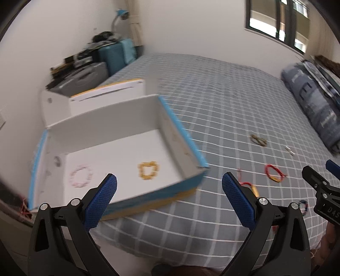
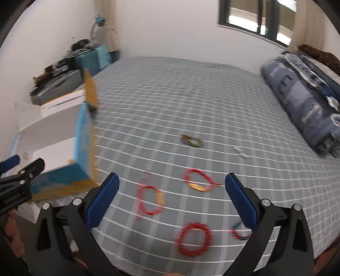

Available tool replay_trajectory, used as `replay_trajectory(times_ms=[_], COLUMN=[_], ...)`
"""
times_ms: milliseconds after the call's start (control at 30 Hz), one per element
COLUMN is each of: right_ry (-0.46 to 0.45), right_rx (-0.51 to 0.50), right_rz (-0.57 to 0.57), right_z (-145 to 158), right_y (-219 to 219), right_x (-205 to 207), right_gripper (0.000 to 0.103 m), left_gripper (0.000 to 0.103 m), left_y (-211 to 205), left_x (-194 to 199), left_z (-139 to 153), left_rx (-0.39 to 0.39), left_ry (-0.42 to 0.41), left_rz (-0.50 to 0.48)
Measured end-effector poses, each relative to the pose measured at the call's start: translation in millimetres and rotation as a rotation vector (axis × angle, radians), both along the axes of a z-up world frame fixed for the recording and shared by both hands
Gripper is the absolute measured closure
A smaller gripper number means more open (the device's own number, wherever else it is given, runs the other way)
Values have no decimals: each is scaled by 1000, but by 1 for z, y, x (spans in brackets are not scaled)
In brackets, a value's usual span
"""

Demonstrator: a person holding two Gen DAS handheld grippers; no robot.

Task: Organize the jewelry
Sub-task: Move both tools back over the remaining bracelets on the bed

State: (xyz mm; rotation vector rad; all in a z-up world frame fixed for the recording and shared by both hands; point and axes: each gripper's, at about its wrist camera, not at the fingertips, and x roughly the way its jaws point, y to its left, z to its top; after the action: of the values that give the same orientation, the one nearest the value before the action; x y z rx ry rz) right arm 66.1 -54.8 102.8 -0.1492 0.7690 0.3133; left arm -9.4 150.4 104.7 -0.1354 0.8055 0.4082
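An open box (image 1: 180, 135) with white walls and a blue and yellow outside sits at the bed's left edge. Inside lie a pink bead bracelet (image 1: 81, 176) and a yellow bead bracelet (image 1: 148, 171). My left gripper (image 1: 169, 180) hovers open over the box's near right corner, holding nothing. Several bracelets lie on the grey checked sheet: two red cord ones (image 2: 149, 199) (image 2: 197, 182), a red bead one (image 2: 194, 238), a green and red one (image 2: 240, 232), an olive one (image 2: 192, 140) and small silver pieces (image 2: 241, 152). My right gripper (image 2: 172, 179) is open and empty above the red cord bracelets.
A folded blue quilt (image 2: 308, 99) lies along the bed's right side. Beside the bed at the far left stand a white carton (image 1: 102, 95), suitcases (image 1: 116, 55) and a lamp (image 1: 121, 14). A window (image 2: 255, 19) is in the far wall. The bed's near edge runs just under both grippers.
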Motion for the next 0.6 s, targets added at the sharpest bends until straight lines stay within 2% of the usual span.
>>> replay_trajectory(times_ms=[233, 600], right_ry=[39, 98], right_rx=[-14, -32], right_rz=[-98, -177], right_z=[-31, -80], right_y=[-69, -124], right_x=[14, 27], right_gripper=[7, 7], left_gripper=[6, 6], left_y=[-64, -113], left_x=[44, 91], left_z=[-26, -79], left_rx=[-22, -34], left_ry=[21, 84], left_rz=[-131, -224])
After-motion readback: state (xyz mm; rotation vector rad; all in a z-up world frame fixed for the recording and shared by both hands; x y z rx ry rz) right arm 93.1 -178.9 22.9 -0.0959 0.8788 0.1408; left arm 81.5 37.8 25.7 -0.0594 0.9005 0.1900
